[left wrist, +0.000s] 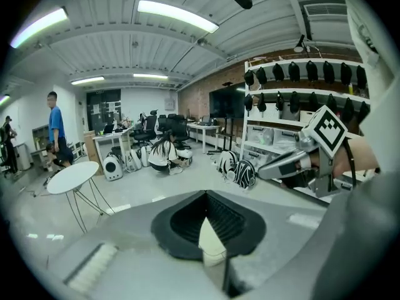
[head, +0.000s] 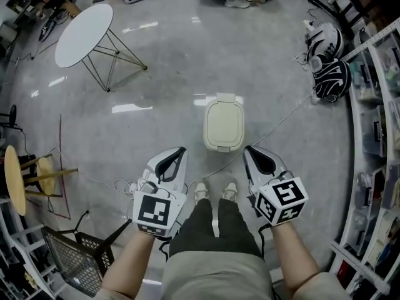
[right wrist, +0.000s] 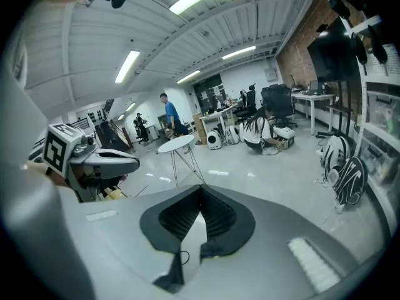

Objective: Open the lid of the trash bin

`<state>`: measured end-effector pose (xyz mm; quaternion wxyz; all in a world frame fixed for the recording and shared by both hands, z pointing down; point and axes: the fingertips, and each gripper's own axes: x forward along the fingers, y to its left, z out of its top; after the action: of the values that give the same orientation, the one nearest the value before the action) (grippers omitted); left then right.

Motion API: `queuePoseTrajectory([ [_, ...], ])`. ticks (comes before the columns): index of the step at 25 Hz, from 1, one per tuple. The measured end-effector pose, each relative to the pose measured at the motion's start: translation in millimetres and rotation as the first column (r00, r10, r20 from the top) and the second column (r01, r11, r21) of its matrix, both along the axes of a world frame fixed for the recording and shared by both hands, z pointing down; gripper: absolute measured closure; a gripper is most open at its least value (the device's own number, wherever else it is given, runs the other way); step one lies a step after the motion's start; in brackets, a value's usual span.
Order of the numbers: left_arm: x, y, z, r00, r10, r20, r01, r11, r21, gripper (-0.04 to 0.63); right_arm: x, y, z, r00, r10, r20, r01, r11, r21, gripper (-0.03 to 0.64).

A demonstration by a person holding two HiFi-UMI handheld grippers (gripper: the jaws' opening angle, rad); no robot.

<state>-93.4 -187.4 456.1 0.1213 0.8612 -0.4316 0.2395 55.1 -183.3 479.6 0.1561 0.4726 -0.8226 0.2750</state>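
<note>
While I am looking steeply down from the head view, the trash bin (head: pixel 224 127) is standing on the bare floor (head: pixel 162 74) just ahead of the person's shoes (head: pixel 214 190), well away from the round table (head: pixel 84 34) at the far left.

- Progress: nothing is showing as done. The lid (head: pixel 224 122) is lying flat and closed on the bin. No gripper is touching it.
- Left gripper (head: pixel 181 150): it is hanging just beside the bin's near left corner, apart from it. Its own view is showing the pads meeting at the tips, clenched on nothing.
- Right gripper (head: pixel 247 149): it is mirroring that at the near right corner, also apart, tips together and empty.
- Left to do, as I am judging it: the whole task, meaning reaching down, finding the lid's free edge and raising it.

Hard to read:
- The bin's sides are sitting hidden under the lid from this angle. I am seeing a tab at the far edge but cannot tell whether it is a hinge or a handle, and I am not finding any pedal.
- Both gripper views are pointing out across the room, so the bin is barely figuring in them. A pale sliver (left wrist: pixel 209 236) is peeking through the left jaw gap; I am guessing it is the bin, but I cannot be sure.
- A thin cable (head: pixel 281 122) is trailing past the bin's right side; where it ends is cut off.
</note>
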Motion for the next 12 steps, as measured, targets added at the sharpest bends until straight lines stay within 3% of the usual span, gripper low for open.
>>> queuePoseTrajectory([
  [5, 2.6, -5.0, 64.1, 1.000, 0.015, 0.017, -0.015, 0.999, -0.044, 0.594, -5.1, -0.3, 77.9, 1.000, -0.006, -0.001, 0.006, 0.996, -0.087, 0.614],
  [9, 11.6, -2.3, 118.6, 0.999, 0.036, -0.012, -0.036, 0.995, -0.089, 0.594, -1.3, -0.2, 137.6, 0.999, 0.032, 0.014, -0.030, 0.991, -0.133, 0.614],
  [12, 5.9, 0.2, 163.7, 0.999, 0.034, 0.007, -0.033, 0.992, -0.124, 0.594, -6.4, -1.1, 186.7, 0.998, 0.057, 0.038, -0.049, 0.984, -0.171, 0.614],
])
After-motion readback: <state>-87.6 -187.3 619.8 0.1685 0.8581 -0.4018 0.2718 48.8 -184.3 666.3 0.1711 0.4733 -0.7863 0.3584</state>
